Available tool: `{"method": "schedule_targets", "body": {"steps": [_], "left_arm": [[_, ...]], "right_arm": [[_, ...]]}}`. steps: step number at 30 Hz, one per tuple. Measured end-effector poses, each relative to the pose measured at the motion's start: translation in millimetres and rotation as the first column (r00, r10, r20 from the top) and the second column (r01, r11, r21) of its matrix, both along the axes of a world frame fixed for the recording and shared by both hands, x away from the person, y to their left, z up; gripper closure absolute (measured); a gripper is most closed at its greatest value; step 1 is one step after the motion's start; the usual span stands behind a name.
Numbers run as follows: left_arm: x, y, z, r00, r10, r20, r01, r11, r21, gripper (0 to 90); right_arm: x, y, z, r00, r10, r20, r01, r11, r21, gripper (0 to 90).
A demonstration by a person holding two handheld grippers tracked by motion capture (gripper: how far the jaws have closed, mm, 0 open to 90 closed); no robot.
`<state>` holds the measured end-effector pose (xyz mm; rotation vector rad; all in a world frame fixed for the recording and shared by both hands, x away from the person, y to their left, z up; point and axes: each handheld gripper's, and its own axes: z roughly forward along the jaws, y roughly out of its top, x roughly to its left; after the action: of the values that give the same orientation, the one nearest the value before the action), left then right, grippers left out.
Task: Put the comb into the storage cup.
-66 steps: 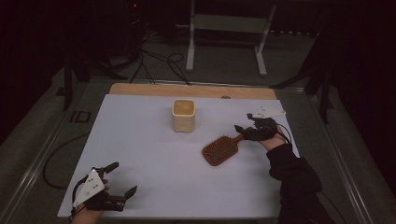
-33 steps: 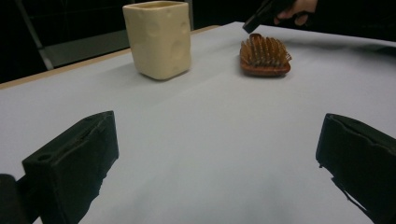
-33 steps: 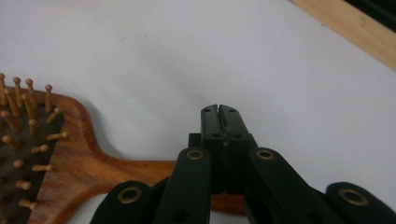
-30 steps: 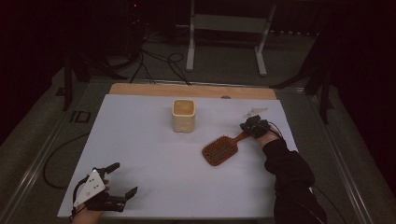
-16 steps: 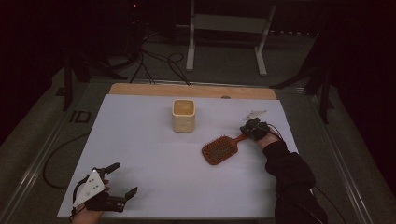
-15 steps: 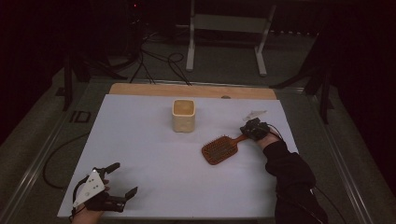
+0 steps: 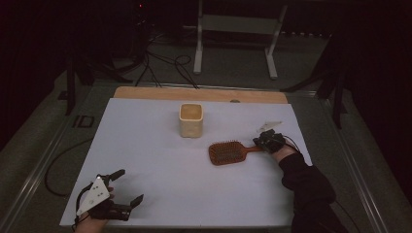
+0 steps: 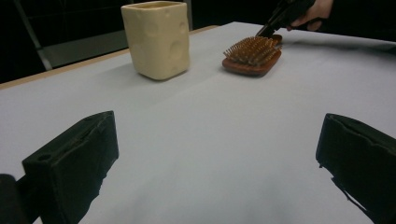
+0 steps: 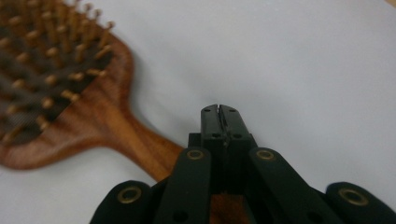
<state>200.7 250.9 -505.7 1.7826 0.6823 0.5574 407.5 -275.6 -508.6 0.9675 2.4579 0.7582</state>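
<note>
High view – cream cup (image 7: 191,120) near hairbrush (image 7: 227,152), right tongs (image 7: 266,141) closed over its handle

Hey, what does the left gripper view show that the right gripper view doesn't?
Left gripper view: the cream cup, the open left gripper, and a hand holding the right gripper at the hairbrush handle's end. Right gripper view: a close look at the shut jaws lying over the wooden handle, nothing between their tips. Both: the hairbrush, bristles up, on the white table.

A cream cup (image 7: 191,120) with round dimples stands upright on the white table (image 7: 160,174). Beyond the table's far edge, black cables (image 7: 165,63) trail across the floor by a pale metal stand (image 7: 233,29).
</note>
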Motion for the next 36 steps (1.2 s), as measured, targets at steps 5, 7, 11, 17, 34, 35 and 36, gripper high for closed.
{"method": "schedule_targets", "body": {"steps": [5, 7, 11, 17, 34, 35, 36], "left_arm": [[0.0, -0.3, -0.2, 1.0, -0.002, -0.002, 0.002, 1.0, 0.003, 0.0], [0.0, -0.2, -0.1, 1.0, 0.0, -0.001, 0.0, 1.0, 0.002, 0.0], [0.1, 0.4, 0.0, 1.0, 0.001, 0.0, -0.001, 1.0, 0.0, 0.0], [0.1, -0.1, 0.2, 1.0, 0.0, 0.0, 0.0, 1.0, -0.001, 0.0], [0.0, 0.5, 0.1, 1.0, 0.003, -0.001, -0.003, 1.0, -0.002, 0.0], [0.0, 0.5, 0.1, 1.0, 0.003, -0.001, -0.003, 1.0, -0.002, 0.0], [-0.1, 0.4, 0.0, 1.0, 0.003, -0.001, -0.003, 1.0, 0.001, 0.0]], "right_arm": [[-10.5, -2.3, 0.8, 0.9998, 0.017, -0.004, -0.017, 1.0, -0.01, 90.0], [-14.6, -3.0, 0.3, 0.9997, 0.022, -0.006, -0.022, 1.0, -0.022, 90.0], [-26.4, -3.3, 1.4, 0.9994, 0.034, -0.01, -0.034, 0.999, -0.017, 90.0], [-39.3, -1.1, 1.8, 0.9983, 0.057, -0.015, -0.057, 0.998, -0.028, 90.0], [-74.9, 9.9, -4.3, 0.9971, 0.067, -0.035, -0.066, 0.997, 0.029, 90.0], [-76.5, 10.6, -4.5, 0.9976, 0.06, -0.034, -0.06, 0.998, 0.023, 90.0], [-77.9, 11.1, -4.7, 0.9976, 0.059, -0.036, -0.058, 0.998, 0.024, 90.0]]}}
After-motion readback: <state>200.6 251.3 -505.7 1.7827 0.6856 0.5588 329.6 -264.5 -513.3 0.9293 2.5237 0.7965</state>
